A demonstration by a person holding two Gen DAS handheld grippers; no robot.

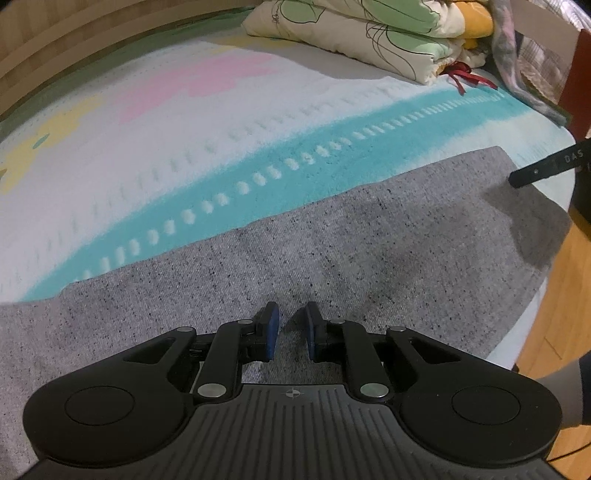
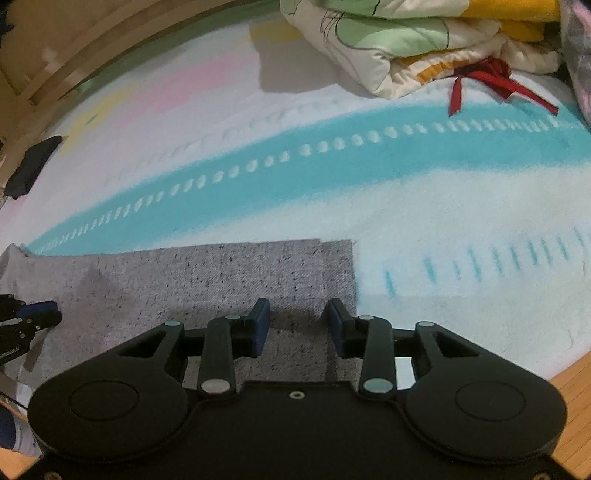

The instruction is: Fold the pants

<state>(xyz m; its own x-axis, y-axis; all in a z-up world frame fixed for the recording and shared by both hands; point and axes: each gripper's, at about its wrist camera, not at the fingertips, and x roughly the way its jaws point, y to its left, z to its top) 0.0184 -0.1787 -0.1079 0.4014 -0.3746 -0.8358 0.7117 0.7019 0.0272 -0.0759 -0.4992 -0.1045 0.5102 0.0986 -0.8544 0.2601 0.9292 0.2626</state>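
**A:** What is laid out, and where?

**B:** A pair of grey speckled fabric pants lies flat as one long strip along the near edge of a bed covered by a white towelling sheet with a turquoise band. The strip appears already doubled, since two layered edges show at its right end in the right wrist view. A folded floral quilt with a red ribbon sits at the far side of the bed, well apart from the pants.

**A:** Which way do the pants run from each gripper?

**B:** The long axis runs left to right, across both cameras. The left gripper hovers over the middle stretch, with fabric spreading to both sides. The right gripper is over the squared right end, so it is the nearer one to that end.

**A:** Are the grippers holding anything?

**B:** No. The left gripper's blue pads stand a narrow gap apart with nothing between them. The right gripper's jaws are spread wider, released, just above the cloth.

**A:** What does the coming move turn on?

**B:** Probably carrying the right end leftward along that long axis, over the middle.
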